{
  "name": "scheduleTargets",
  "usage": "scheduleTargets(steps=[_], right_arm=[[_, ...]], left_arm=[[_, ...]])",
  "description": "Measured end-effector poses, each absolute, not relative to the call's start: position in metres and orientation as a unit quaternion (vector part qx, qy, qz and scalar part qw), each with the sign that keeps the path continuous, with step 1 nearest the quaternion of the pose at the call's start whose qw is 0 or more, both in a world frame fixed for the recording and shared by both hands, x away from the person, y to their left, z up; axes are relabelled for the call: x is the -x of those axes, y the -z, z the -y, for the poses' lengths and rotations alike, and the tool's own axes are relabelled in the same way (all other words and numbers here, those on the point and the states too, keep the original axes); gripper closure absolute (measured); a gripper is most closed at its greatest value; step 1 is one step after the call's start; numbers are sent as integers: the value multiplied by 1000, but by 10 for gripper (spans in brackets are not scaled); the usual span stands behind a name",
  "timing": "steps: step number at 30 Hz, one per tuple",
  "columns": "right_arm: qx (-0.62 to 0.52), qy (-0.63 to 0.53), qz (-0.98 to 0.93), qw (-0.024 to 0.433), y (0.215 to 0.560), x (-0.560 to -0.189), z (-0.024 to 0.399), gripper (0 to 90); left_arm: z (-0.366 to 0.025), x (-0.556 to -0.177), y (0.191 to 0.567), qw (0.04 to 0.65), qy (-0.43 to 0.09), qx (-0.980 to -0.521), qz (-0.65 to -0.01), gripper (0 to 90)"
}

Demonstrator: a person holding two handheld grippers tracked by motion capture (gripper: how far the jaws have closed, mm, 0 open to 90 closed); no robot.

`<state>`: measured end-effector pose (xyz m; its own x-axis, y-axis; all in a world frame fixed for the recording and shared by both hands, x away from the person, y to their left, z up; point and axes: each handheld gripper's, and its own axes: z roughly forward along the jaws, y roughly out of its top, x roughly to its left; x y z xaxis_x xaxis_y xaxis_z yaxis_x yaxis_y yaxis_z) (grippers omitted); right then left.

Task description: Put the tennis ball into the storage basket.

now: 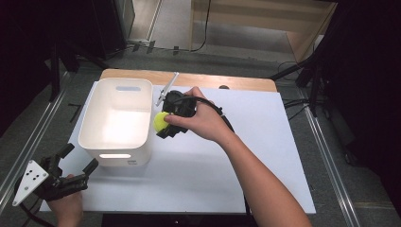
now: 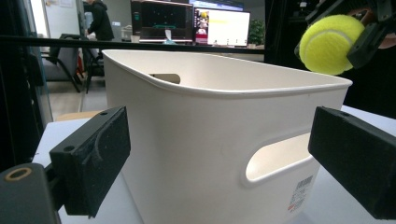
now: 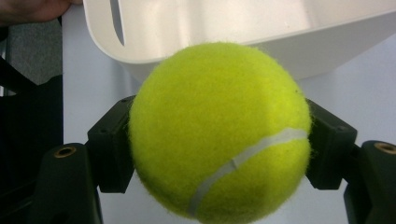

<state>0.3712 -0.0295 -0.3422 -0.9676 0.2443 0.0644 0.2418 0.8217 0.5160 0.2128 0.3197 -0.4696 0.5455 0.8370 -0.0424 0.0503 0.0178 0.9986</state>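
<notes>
Right gripper view: tennis ball (image 3: 219, 135) clamped between right tongs (image 3: 219, 149).

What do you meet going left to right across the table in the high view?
Left gripper, jaws open → white bin → tennis ball → right gripper, shut on the ball, beside the bin's right wall → bare white table.
</notes>
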Motion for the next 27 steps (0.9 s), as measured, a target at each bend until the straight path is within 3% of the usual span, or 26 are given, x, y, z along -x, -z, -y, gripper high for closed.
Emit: scheduleTargets(steps=[27], right_arm=[[-102,-271,-957,3,326,-374,-11,238]], left_arm=[[-320,-213,469,619,-314,-626,-355,58]])
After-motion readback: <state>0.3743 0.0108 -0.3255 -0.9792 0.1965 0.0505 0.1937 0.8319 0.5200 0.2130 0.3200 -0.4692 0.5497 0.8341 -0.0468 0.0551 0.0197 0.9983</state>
